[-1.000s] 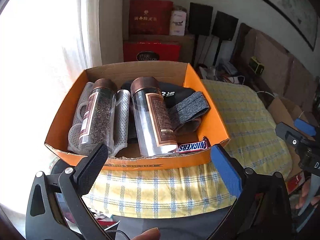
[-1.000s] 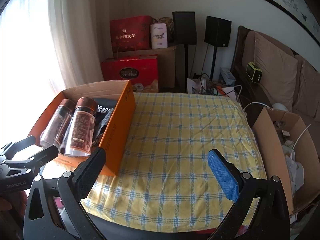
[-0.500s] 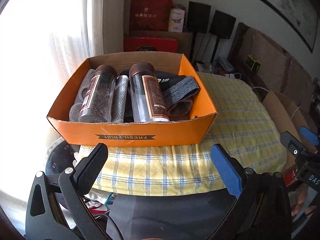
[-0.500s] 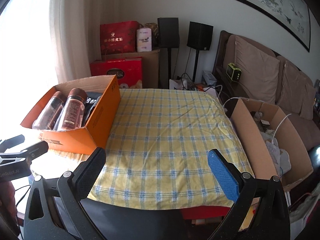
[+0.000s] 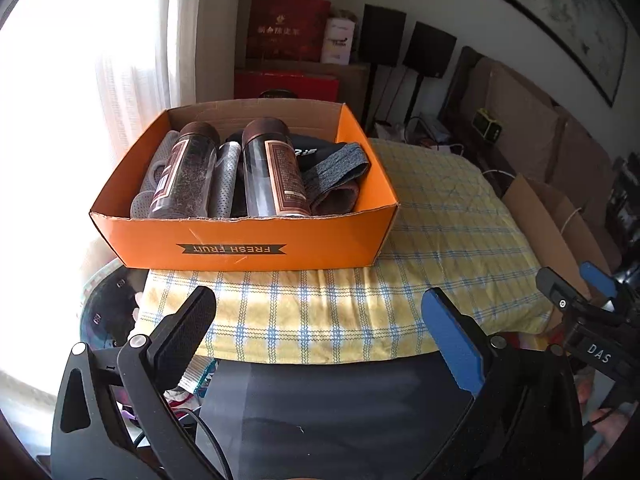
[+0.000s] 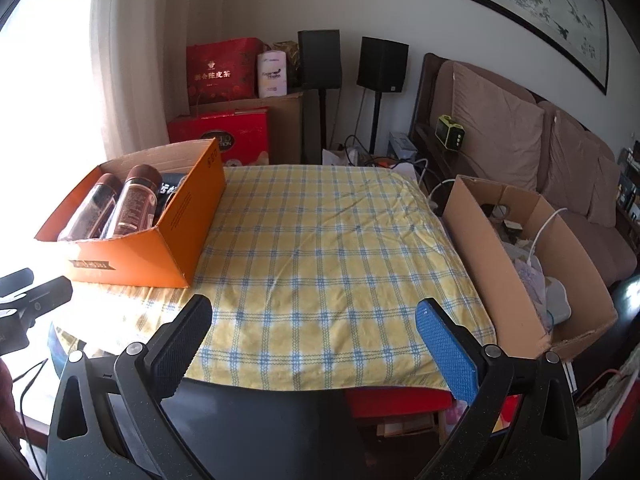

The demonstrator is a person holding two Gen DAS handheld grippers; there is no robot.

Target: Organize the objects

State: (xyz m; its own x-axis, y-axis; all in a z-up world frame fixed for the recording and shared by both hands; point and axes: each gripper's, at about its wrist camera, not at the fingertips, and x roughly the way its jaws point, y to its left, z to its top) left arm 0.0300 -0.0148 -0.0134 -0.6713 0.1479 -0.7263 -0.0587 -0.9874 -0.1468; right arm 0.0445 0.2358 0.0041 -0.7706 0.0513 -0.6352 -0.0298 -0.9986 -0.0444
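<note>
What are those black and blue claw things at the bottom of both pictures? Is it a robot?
No robot: a person holds two grabbing tools, each with a camera looking along its fingers. One picture comes from the left gripper, the other from the right gripper. Both are open and hold nothing. On the checked cloth sits an orange box with two jars and some cloth things inside. A brown box stands at the side.

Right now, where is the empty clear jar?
In the left wrist view, the empty clear jar lies inside the orange box, between the tea-filled jar and the grey folded cloth.
</note>
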